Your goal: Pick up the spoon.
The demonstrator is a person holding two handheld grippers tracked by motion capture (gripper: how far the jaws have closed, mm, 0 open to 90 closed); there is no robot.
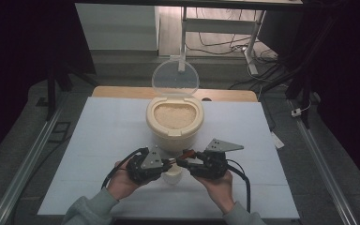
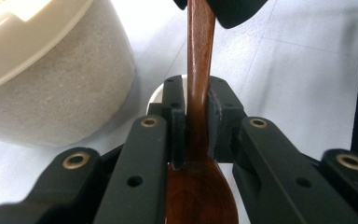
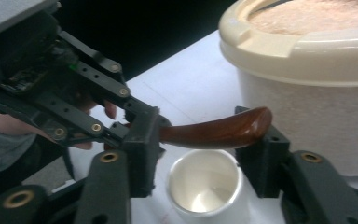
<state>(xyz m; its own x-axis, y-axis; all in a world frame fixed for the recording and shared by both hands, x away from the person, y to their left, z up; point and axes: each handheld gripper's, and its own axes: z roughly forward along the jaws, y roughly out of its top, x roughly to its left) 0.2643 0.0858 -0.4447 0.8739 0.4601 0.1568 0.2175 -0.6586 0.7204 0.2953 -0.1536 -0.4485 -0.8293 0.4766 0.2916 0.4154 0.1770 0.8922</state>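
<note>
My left gripper (image 2: 196, 121) is shut on a dark brown wooden spoon (image 2: 198, 70); its bowl lies back toward the gripper body and the handle sticks out ahead. In the right gripper view the handle (image 3: 214, 133) runs across the gap of my right gripper (image 3: 200, 154), its tip over the right jaw; the pads stand apart and do not press on it. A small white cup (image 3: 207, 186) stands empty right under the handle. In the high view both grippers, left (image 1: 168, 164) and right (image 1: 182, 161), meet tip to tip over the cup (image 1: 172, 176).
A cream tub of rice (image 1: 174, 119) stands just behind the grippers, its clear lid (image 1: 175, 79) hinged upright at the back. The tub's wall (image 2: 51, 70) is close on one side of the spoon. White tabletop (image 1: 108, 136) stretches to both sides.
</note>
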